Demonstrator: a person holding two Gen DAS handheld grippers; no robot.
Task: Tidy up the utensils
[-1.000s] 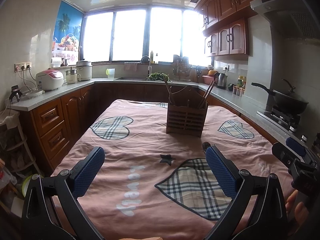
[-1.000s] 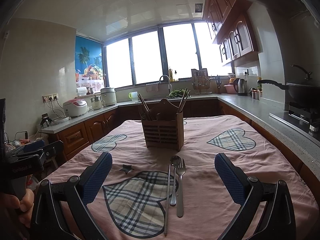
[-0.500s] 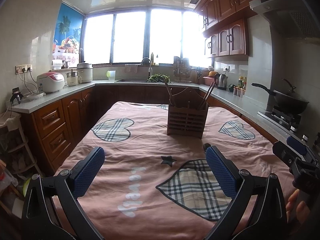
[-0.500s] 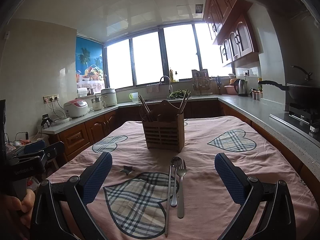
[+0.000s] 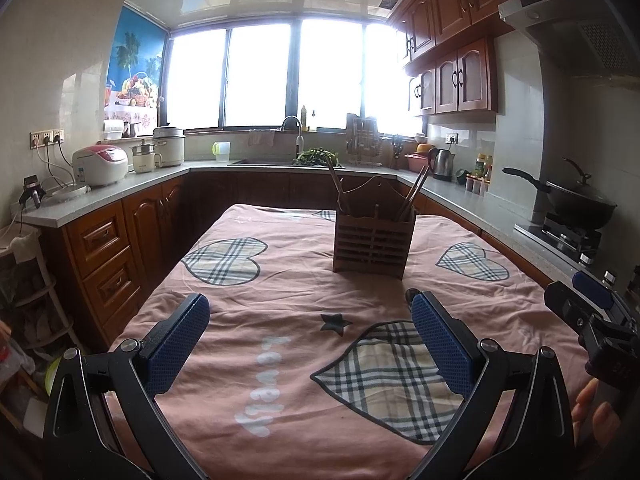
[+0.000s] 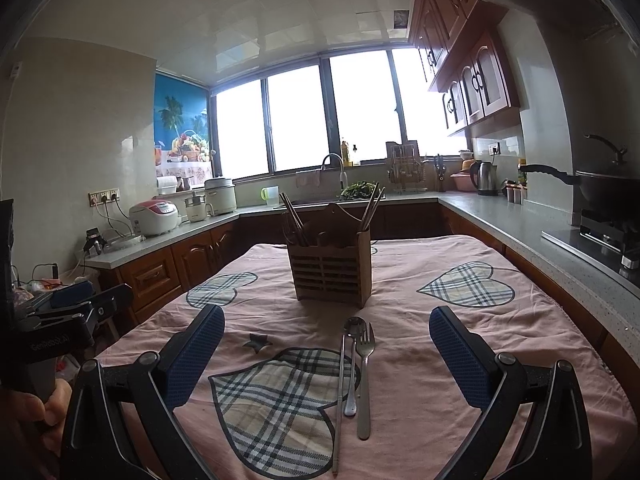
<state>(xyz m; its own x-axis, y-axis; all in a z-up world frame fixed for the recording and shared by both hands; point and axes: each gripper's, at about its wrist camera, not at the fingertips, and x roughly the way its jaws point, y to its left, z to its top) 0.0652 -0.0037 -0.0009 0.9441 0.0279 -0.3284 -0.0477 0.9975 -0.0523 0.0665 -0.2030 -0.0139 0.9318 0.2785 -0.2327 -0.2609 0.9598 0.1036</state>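
Counter under a pink cloth with plaid hearts. Wooden utensil holder upright mid-counter, chopsticks leaning out of it. Left tongs spread wide, nothing held, over bare cloth. Right tongs equally wide, nothing held. Between their pads, flat on the cloth just short of the holder: fork, spoon, chopsticks, side by side.

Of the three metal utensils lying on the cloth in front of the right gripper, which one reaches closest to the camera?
The thin metal chopstick, leftmost of the three. Its tip runs well past the handle ends of the spoon and the fork beside it.
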